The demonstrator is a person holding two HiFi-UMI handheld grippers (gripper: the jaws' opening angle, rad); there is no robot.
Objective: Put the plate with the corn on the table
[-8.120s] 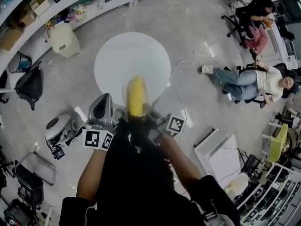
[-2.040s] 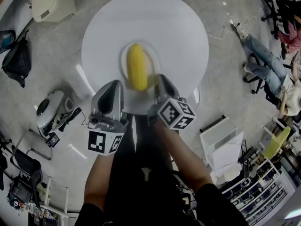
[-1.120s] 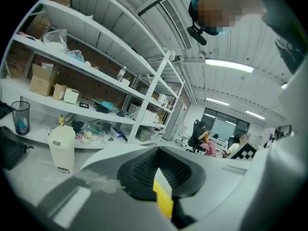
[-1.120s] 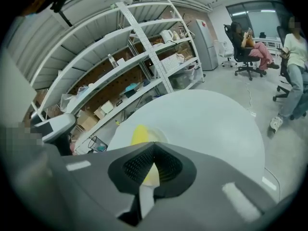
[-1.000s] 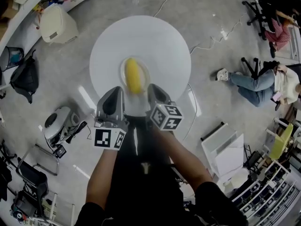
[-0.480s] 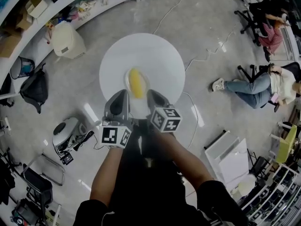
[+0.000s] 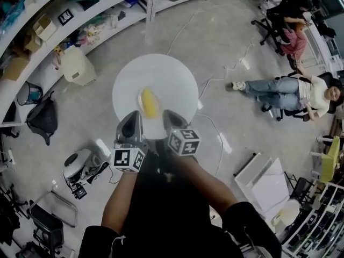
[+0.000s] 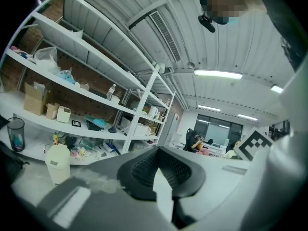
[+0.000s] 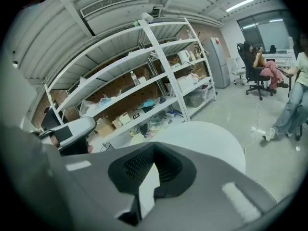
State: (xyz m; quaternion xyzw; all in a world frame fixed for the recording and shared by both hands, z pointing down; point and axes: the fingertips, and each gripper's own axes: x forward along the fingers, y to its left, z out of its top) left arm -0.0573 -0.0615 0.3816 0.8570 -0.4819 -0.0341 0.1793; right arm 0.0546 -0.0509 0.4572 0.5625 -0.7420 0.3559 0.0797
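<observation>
- Clamps the near-left rim of the white plate [image 7: 141, 109] in the left gripper [image 7: 133, 117], jaws nearly together.
- Pinches the near-right rim likewise with the right gripper [image 7: 167, 115].
- Holds the plate, with the corn cob [image 7: 149, 102] lying on it, over the round white table [image 7: 173, 79]; touching the top or not, unclear.

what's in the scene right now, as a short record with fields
table: round, white
plate: resting on the table, towards its near side
corn: yellow, lying on the plate
left hand-held gripper: jaws together, over the table's near edge
right hand-held gripper: jaws together, beside the left one
</observation>
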